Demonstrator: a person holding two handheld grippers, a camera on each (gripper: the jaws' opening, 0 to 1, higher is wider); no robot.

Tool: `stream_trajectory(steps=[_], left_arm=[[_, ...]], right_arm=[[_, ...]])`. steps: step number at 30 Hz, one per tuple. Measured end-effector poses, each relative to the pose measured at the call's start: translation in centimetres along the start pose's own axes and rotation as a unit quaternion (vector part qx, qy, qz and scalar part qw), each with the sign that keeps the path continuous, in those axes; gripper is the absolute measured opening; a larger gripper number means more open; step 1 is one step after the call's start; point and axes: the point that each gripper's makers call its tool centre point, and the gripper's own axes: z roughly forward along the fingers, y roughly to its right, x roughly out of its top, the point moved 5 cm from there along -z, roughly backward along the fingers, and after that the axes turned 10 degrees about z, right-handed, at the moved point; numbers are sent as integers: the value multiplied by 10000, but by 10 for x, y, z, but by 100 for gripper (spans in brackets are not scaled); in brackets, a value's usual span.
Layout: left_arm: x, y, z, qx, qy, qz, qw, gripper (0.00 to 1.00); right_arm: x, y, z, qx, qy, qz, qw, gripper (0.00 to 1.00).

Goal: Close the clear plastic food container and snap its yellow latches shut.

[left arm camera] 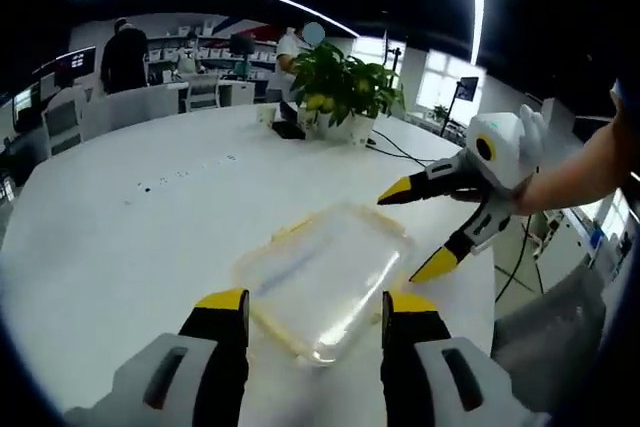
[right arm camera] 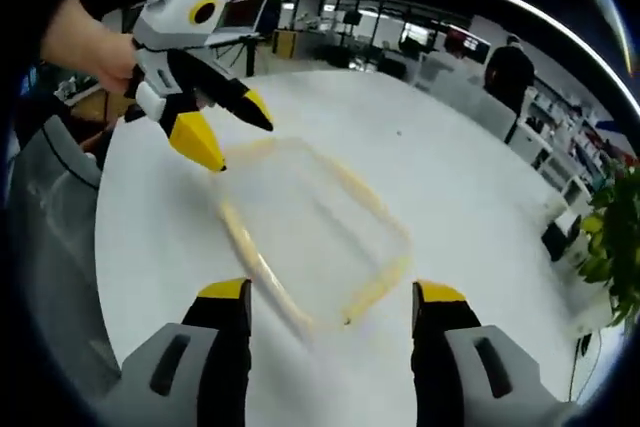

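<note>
Left gripper view looks down over a big white table (left arm camera: 150,217), where the clear plastic food container (left arm camera: 325,277) lies flat with its yellow-edged lid (left arm camera: 272,322) on. The left gripper (left arm camera: 315,309) hangs above the container's near end, its yellow-tipped jaws spread wide and touching nothing. The right gripper (left arm camera: 425,232) comes in beside the container's far corner, jaws also apart, held by a hand (left arm camera: 535,162). A potted plant (left arm camera: 345,87) stands well beyond the container, with chairs (left arm camera: 65,112) and people farther back.

Right gripper view shows the container (right arm camera: 310,232) a bit blurred between that gripper's open jaws (right arm camera: 330,297), and the left gripper (right arm camera: 235,132) just beside its far corner. I cannot tell whether the latches are snapped.
</note>
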Motion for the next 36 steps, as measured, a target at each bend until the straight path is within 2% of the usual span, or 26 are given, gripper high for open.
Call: stream_trajectory(steps=[10, 24, 36], left_arm=[[-17, 5, 3, 129, 28, 24, 9999, 57], [-39, 15, 20, 177, -70, 295, 9994, 56], [-42, 10, 32, 340, -102, 405, 9985, 52]], right_arm=[[-15, -2, 11, 56, -106, 169, 9998, 67], [-25, -5, 30, 211, -110, 285, 9993, 68], [-32, 0, 41, 130, -155, 355, 9992, 63]])
